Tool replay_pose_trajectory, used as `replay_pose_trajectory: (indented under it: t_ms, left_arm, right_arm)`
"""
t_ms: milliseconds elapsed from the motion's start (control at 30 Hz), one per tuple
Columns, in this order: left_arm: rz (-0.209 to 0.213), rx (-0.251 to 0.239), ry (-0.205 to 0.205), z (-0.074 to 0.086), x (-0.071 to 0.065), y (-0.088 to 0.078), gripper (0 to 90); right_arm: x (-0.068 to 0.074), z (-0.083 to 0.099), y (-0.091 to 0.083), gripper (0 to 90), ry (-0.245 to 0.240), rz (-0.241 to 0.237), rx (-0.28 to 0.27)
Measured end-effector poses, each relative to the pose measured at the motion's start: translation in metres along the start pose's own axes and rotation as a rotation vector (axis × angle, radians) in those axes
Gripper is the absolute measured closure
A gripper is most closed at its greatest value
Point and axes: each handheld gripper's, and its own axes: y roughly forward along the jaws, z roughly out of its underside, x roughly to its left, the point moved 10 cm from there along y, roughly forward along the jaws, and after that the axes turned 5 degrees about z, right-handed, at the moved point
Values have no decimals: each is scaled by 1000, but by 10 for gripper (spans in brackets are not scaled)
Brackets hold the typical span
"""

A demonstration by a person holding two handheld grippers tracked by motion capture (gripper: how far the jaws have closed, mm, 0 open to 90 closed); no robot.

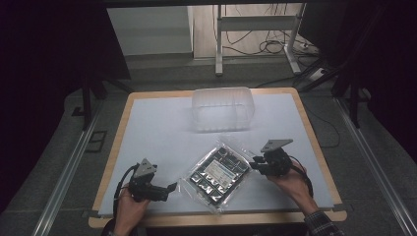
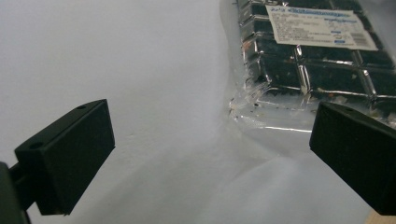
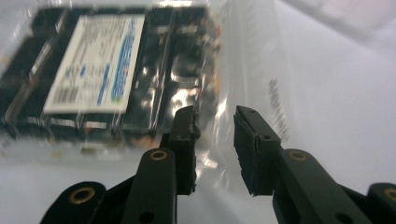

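Now the right gripper (image 1: pixel 256 163) sits at the table's right side, its hand (image 1: pixel 290 181) reaching in from the lower right and pointing left toward the bagged tray (image 1: pixel 216 173). Its jaws stand a little apart with only clear bag film between them, nothing clamped. Across the way, the left gripper (image 1: pixel 169 188) lies low near the front edge, jaws wide apart, aimed at the bag's near corner. That bagged tray lies flat at centre front on the table (image 1: pixel 157 123), long axis running diagonally from near-left to far-right, label up. Behind it stands a clear plastic container (image 1: pixel 223 108).
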Motion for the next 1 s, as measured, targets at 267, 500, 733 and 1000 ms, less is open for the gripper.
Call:
replay_pose_trajectory:
  t_ms: [267, 500, 733, 1000]
  left_arm:
    - [-18, 12, 27, 2, 1, 1, 0]
    - [-31, 13, 42, 2, 2, 1, 0]
    - [-49, 9, 73, 1, 3, 1, 0]
    - [-53, 20, 95, 2, 1, 3, 0]
  right_arm:
    - [-15, -25, 4, 592, 3, 8, -16]
    - [-34, -42, 13, 470, 24, -5, -50]
    - [-39, -38, 25, 399, 30, -40, -44]
    - [-37, -26, 40, 370, -3, -76, 3]
